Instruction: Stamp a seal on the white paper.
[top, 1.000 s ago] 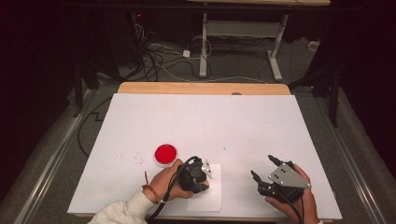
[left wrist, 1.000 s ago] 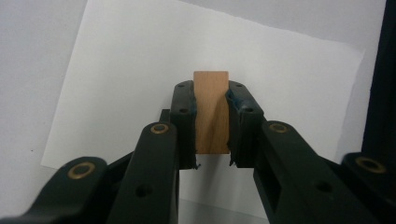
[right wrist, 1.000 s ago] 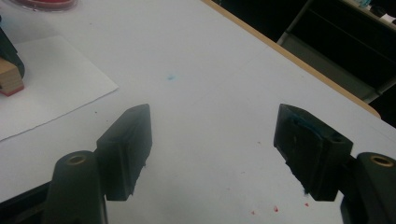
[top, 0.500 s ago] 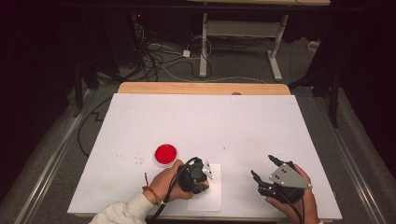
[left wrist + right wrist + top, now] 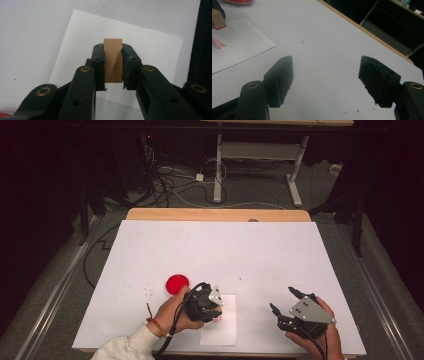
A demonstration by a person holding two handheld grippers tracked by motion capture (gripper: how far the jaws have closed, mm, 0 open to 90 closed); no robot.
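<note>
High view: white surface [image 5: 260,255] with wooden far edge, dark room behind, cables [image 5: 175,175] on floor. Red ink pad [image 5: 177,283] beside left gripper [image 5: 216,306], held over paper sheet [image 5: 220,330]; right gripper [image 5: 287,302] well apart, jaws spread.

Left gripper view: wooden stamp block [image 5: 113,60] clamped between jaws, upright above paper.

Right gripper view: jaws wide apart over bare surface; red stamped print [image 5: 217,43] on paper, stamp's red underside just above it.

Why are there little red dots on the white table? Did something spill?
Yes, tiny red specks dot the white table, by the right gripper and near the red ink pad. They look like stray ink, though I can't be sure.
</note>
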